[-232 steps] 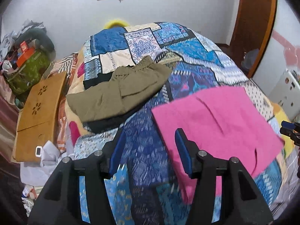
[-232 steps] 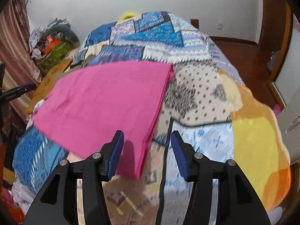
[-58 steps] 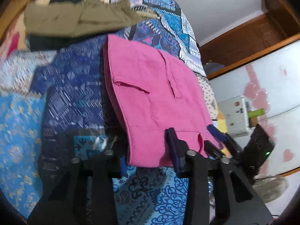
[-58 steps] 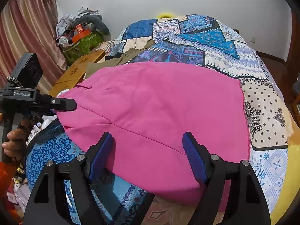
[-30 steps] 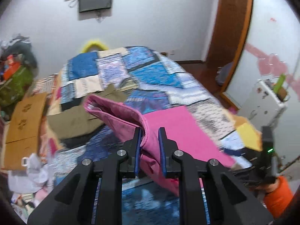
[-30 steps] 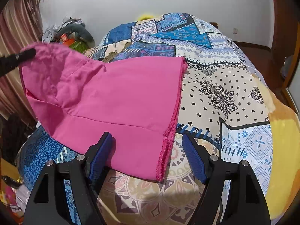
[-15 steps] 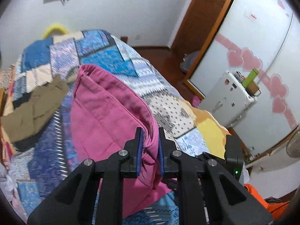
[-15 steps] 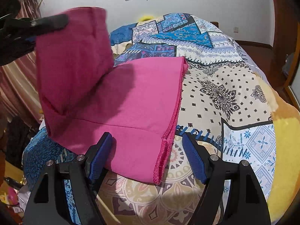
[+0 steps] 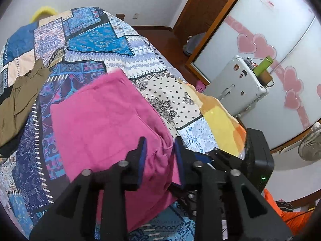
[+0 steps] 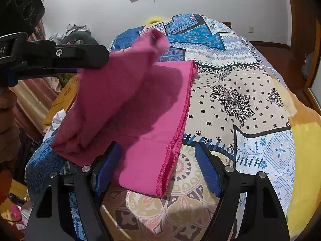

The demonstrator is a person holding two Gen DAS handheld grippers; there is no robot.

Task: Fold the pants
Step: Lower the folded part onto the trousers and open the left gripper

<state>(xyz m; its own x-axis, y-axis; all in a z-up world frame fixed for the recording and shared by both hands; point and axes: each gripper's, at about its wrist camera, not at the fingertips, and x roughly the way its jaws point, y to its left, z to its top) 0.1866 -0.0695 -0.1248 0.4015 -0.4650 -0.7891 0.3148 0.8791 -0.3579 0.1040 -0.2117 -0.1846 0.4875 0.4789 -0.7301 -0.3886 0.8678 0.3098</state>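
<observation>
The pink pants [image 9: 104, 116] lie on the patchwork bed quilt [image 9: 166, 92], one end folded over onto the rest. My left gripper [image 9: 160, 156] hovers over the folded end with its jaws opening. Pink cloth bulges between the blue pads, which stand clear of it. In the right wrist view the left gripper [image 10: 100, 60] reaches in from the upper left, and the raised flap of the pink pants [image 10: 112, 92] droops from its tip. My right gripper [image 10: 158, 168] stands open at the near edge. The stitched hem corner lies between its fingers, untouched.
Olive pants [image 9: 18, 98] lie folded at the far left of the bed. A white appliance [image 9: 236, 86] and a fan [image 9: 311, 146] stand by the wardrobe on the right. A wooden board [image 10: 64, 96] and clutter sit off the bed's left side. A person's orange sleeve [image 9: 289, 219] shows.
My left gripper has carried the pinched pink end across and down onto the rest of the pants, and its jaws have parted. My right gripper has stayed still and open.
</observation>
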